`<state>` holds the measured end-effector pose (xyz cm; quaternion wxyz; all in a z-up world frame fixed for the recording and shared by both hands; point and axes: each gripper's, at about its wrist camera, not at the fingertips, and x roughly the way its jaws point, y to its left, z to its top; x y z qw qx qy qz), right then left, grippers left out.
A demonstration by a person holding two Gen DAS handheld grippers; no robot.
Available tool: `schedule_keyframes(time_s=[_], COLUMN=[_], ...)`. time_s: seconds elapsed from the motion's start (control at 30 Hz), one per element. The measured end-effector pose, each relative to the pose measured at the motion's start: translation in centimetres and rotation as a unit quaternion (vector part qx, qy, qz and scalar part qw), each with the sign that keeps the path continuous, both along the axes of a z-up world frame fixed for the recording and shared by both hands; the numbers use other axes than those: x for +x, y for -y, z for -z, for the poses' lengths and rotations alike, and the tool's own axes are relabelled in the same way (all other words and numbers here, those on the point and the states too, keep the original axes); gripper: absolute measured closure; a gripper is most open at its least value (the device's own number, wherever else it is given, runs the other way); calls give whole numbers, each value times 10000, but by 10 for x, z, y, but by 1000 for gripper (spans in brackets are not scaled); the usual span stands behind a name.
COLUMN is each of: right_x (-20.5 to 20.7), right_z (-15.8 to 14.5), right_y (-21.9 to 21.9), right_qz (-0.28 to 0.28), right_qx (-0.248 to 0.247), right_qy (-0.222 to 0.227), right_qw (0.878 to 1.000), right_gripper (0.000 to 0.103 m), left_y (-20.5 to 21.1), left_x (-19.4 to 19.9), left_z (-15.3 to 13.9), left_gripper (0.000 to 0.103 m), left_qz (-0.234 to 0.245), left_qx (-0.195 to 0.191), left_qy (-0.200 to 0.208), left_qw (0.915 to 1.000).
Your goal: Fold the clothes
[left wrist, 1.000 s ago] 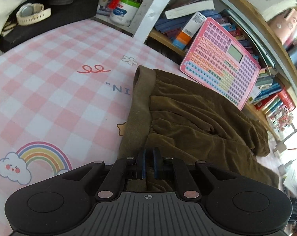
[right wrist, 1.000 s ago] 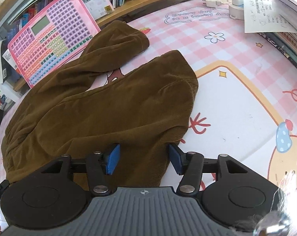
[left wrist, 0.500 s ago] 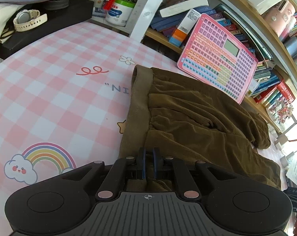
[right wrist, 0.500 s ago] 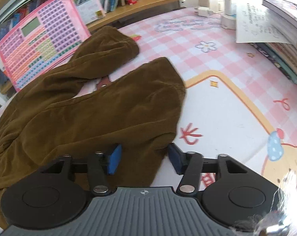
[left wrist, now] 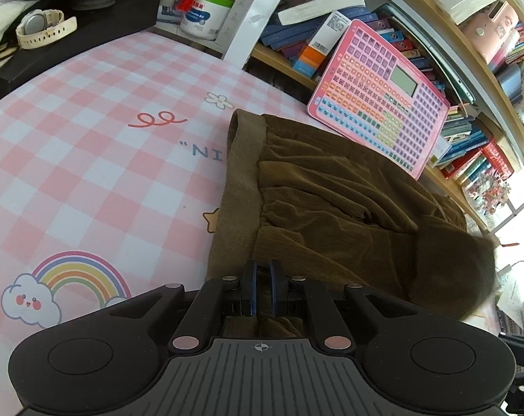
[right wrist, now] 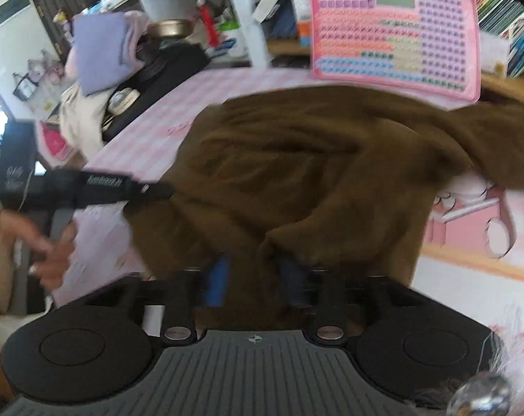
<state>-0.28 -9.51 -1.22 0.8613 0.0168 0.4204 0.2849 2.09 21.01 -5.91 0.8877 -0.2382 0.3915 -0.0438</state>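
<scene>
Pink-and-white checked table mat [left wrist: 88, 159] with cartoon rainbow [left wrist: 78, 277] and cloud print, cluttered bookshelves [left wrist: 477, 145] behind. Brown corduroy elastic-waist trousers [left wrist: 331, 201] lie on the mat, ribbed waistband [left wrist: 241, 180] running toward the camera in the left wrist view, legs trailing off toward the shelf side. One brown leg end [left wrist: 452, 270] is raised and blurred at the right of that view.

Left gripper [left wrist: 261, 287]: blue-padded fingers nearly together, pinching the near waistband corner of the trousers. In the right wrist view the same left gripper [right wrist: 157, 190] shows from the side, tip at the trouser edge, with the person's left hand [right wrist: 50, 246] on its handle.

Right gripper [right wrist: 256, 280]: blue pads apart, brown fabric bunched between them and draped over; frame is motion-blurred, cannot tell whether it actually grips the cloth.

Pink rectangular learning tablet with coloured keys and small grey screen [left wrist: 379, 97] leans against the shelf just beyond the trousers. White wristwatch [left wrist: 43, 27] sits on a black box [left wrist: 88, 34] at the mat's far left corner, white tub of pens [left wrist: 206, 14] near it. Folded lilac cloth [right wrist: 102, 48] lies on the pile at back in the right view.
</scene>
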Motion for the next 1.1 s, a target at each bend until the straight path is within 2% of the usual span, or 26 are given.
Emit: schedule_keyframes(time_s=[0.17, 0.27, 0.33, 0.53, 0.67, 0.7, 0.73, 0.77, 0.8, 0.87, 0.97, 1.0, 1.1], right_x=[-1, 6, 9, 43, 63, 66, 68, 71, 71, 64, 45, 39, 28], right_z=[-5, -6, -7, -11, -19, -17, -15, -14, -11, -10, -26, -34, -55], right_y=[33, 42, 35, 6, -8, -10, -12, -14, -13, -4, 31, 49, 114], right_qz=[842, 1034, 876, 506, 77, 4, -67, -139, -160, -109, 161, 337, 1196], right_qx=[201, 291, 252, -178, -209, -226, -245, -263, -294, -270, -70, 3, -207], right_qy=[-54, -7, 32, 518, 639, 536, 419, 301, 124, -74, -96, -113, -93], right_qw=[9962, 9942, 9958, 9972, 9977, 9983, 9988, 9991, 9994, 9995, 9998, 9994, 9926], right_gripper=[54, 43, 39, 39, 39, 40, 50, 62, 85, 91, 93, 93, 93], left_y=[-1, -3, -3, -3, -2, -2, -2, -2, -3, -4, -4, -4, -3], left_x=[-1, -1, -1, -1, -2, -3, -3, -3, -4, -3, -2, -2, -2], left_z=[1, 2, 2, 2, 1, 1, 1, 1, 1, 2, 2, 1, 1], left_gripper=[93, 93, 93, 93, 93, 93, 93, 93, 93, 93, 93, 93, 93], left_qz=[6, 13, 18, 36, 63, 63, 63, 63, 59, 53, 62, 64, 43], left_qx=[-52, -95, -102, -94, -37, -36, -37, -46, -67, -101, -95, -90, -83], left_qy=[24, 27, 30, 35, 38, 40, 43, 46, 50, 48, 33, 29, 22], left_qw=[10000, 10000, 9999, 9999, 10000, 10000, 10000, 10000, 9999, 9999, 9999, 9999, 10000])
